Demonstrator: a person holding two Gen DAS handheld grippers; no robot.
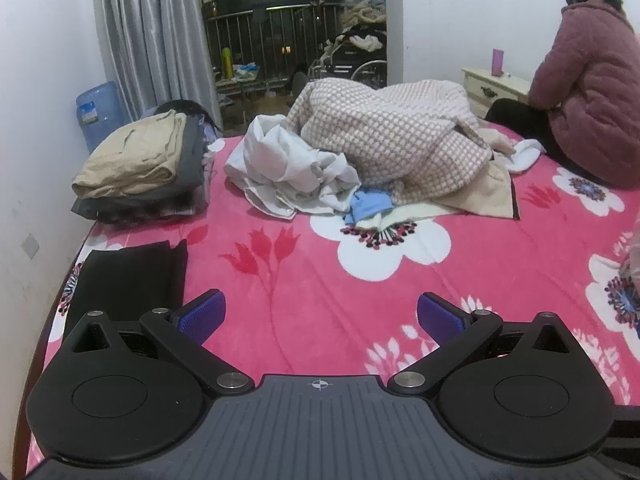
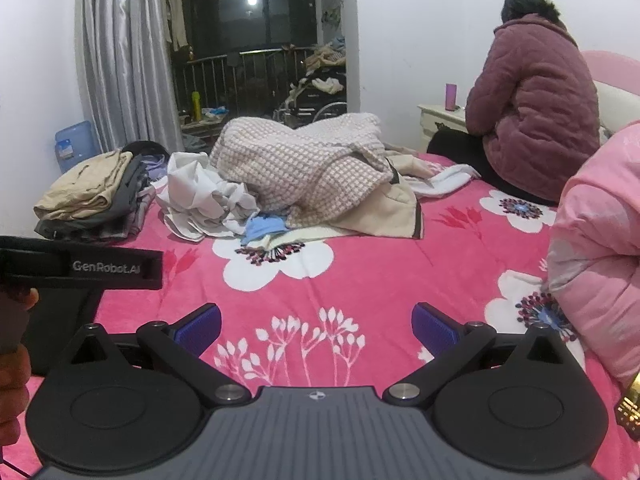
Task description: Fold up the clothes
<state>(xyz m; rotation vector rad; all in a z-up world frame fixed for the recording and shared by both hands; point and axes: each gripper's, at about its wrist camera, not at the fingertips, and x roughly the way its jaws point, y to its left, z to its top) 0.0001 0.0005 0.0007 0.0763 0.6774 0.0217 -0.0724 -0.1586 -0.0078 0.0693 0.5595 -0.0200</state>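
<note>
Hovering over the pink bed [image 1: 304, 280], both tongs gape wide, empty. Unfolded clothes [image 1: 360, 160] lie heaped ahead.

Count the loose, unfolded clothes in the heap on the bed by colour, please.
Checked pink-and-white: 1
White: 1
Blue: 1
Beige: 1
Total: 4 that can be told apart; more may lie hidden underneath.

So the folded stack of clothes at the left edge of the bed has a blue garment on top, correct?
Not quite. The top garment on the folded stack is beige, not blue, as the left wrist view shows. The blue garment lies in the unfolded pile in the middle of the bed.
</note>
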